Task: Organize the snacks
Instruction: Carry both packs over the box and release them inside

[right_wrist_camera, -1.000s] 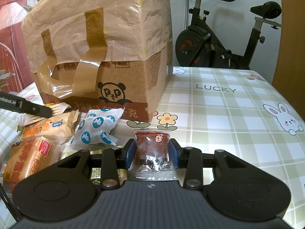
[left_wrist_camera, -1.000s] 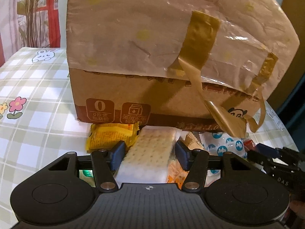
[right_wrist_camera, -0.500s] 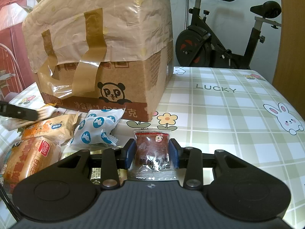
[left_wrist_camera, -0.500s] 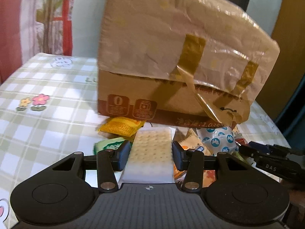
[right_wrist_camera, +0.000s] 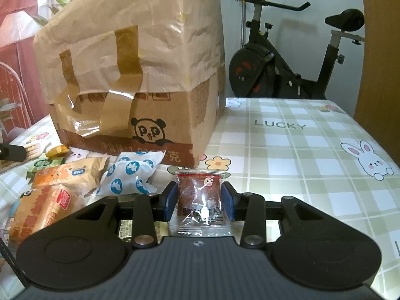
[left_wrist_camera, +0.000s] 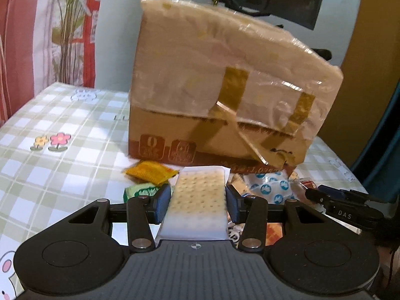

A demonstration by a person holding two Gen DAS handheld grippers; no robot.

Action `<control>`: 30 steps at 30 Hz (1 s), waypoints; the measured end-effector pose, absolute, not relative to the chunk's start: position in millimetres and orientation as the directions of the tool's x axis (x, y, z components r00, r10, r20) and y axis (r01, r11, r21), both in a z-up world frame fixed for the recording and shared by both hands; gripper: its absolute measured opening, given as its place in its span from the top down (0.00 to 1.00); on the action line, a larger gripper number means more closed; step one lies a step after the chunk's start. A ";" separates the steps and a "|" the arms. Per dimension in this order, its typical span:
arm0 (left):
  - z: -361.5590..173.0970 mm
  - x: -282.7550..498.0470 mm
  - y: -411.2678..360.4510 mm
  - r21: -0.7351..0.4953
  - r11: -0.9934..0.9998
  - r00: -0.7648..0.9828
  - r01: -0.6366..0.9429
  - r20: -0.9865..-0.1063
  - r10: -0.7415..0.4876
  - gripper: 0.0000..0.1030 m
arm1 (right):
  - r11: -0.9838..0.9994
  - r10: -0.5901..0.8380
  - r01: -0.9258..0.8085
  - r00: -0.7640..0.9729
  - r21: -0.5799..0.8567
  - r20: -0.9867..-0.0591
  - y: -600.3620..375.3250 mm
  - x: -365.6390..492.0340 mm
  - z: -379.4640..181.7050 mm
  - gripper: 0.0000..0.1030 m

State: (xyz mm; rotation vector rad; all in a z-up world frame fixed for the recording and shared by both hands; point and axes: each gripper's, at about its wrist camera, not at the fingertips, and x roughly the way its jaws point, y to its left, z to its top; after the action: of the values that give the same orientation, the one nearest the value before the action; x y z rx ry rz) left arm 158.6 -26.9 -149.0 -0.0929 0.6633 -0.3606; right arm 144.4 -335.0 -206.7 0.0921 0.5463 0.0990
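My left gripper [left_wrist_camera: 198,201] is shut on a white packet of crackers [left_wrist_camera: 198,200] and holds it above the table, in front of the taped cardboard box [left_wrist_camera: 225,105]. My right gripper [right_wrist_camera: 199,200] is shut on a small clear packet with a brown snack [right_wrist_camera: 199,197], low over the table by the box's [right_wrist_camera: 140,80] right front corner. Loose snacks lie in front of the box: a yellow packet [left_wrist_camera: 150,171], a green packet [left_wrist_camera: 141,190], a blue-dotted white packet [right_wrist_camera: 130,175] and orange bread packets [right_wrist_camera: 50,200].
The table has a green-checked cloth [right_wrist_camera: 287,155] with rabbits and flowers. An exercise bike [right_wrist_camera: 287,70] stands behind the table at the right. The right gripper's body [left_wrist_camera: 345,210] shows at the right edge of the left wrist view.
My left gripper has risen and pulled back from the box with the cracker packet, so more of the table and the box top show. My right gripper has stayed still.
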 end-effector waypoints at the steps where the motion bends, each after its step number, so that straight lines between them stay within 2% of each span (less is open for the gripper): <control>1: -147.3 157.7 -27.0 -0.195 0.934 0.734 0.299 -0.578 -0.356 0.52 | 0.991 0.117 -0.067 0.853 0.116 -0.508 -335.7 142.9 -205.5 0.61; 7: -132.0 151.6 -25.9 -0.169 0.938 0.780 0.302 -0.522 -0.345 0.52 | 0.989 0.113 -0.053 0.876 0.140 -0.469 -341.1 130.3 -192.6 0.61; 12: -104.2 150.5 -24.0 -0.140 0.936 0.825 0.324 -0.442 -0.352 0.52 | 0.989 0.117 -0.068 0.904 0.131 -0.411 -341.8 117.3 -170.2 0.61; 16: -72.1 155.8 -23.7 -0.124 0.930 0.861 0.345 -0.352 -0.366 0.52 | 0.989 0.123 -0.088 0.935 0.120 -0.331 -341.8 110.9 -139.6 0.61; 22: -29.5 176.2 -37.2 -0.124 0.911 0.876 0.394 -0.250 -0.413 0.52 | 0.986 0.141 -0.125 0.977 0.108 -0.162 -339.9 112.6 -82.2 0.61; 26: -10.4 203.7 -53.1 -0.151 0.892 0.864 0.425 -0.225 -0.450 0.52 | 0.980 0.182 -0.174 0.979 0.094 -0.088 -334.3 125.3 -53.1 0.61; 30: -5.5 235.9 -75.4 -0.145 0.887 0.855 0.439 -0.237 -0.462 0.52 | 0.972 0.224 -0.219 0.973 0.089 -0.061 -327.3 152.6 -33.0 0.61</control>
State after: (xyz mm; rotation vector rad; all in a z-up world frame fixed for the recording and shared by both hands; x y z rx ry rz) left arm 235.9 -75.4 -5.5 -0.0873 0.2706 -0.4738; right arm 152.6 -327.3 -33.0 0.0823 0.0714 0.2239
